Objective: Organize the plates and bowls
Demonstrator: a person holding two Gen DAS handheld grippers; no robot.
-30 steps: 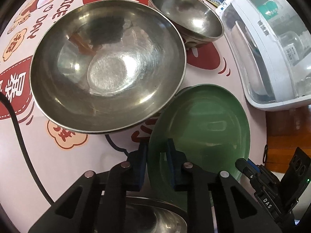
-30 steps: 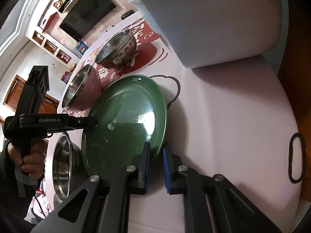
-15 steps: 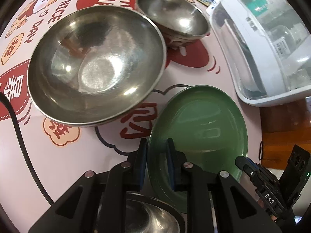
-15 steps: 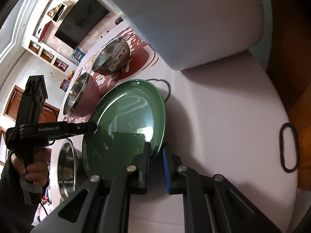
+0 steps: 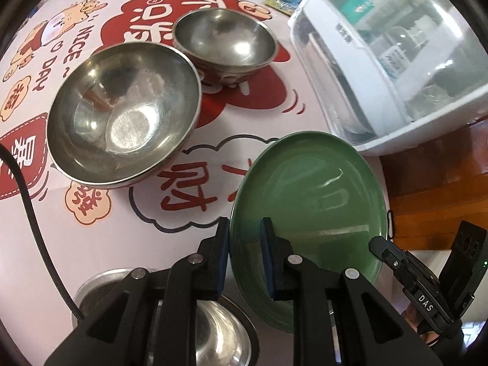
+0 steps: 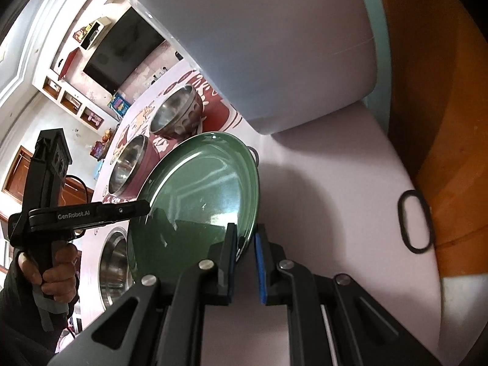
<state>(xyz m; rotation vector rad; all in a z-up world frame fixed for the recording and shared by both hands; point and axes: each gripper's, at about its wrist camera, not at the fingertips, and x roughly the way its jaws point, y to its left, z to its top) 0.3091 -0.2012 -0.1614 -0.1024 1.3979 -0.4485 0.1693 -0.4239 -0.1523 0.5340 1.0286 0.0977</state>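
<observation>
A green plate (image 5: pixel 308 195) is held tilted above the table, gripped at both rims. My left gripper (image 5: pixel 244 228) is shut on its near-left rim. My right gripper (image 6: pixel 246 233) is shut on the opposite rim of the plate (image 6: pixel 207 189). A large steel bowl (image 5: pixel 122 116) and a smaller steel bowl (image 5: pixel 224 38) stand on the table beyond the plate. Another steel bowl (image 5: pixel 213 329) sits below my left gripper, partly hidden by it.
A white appliance with a clear lid (image 5: pixel 393 61) stands at the right, close to the plate. The table has a pink printed cover (image 5: pixel 189 210). A black cable (image 5: pixel 33 222) runs down the left. A black ring (image 6: pixel 414 221) lies near the table's edge.
Both grippers have lifted the green plate up and away from the large steel bowl, which now looks smaller and farther. The plate no longer overlaps that bowl's rim.
</observation>
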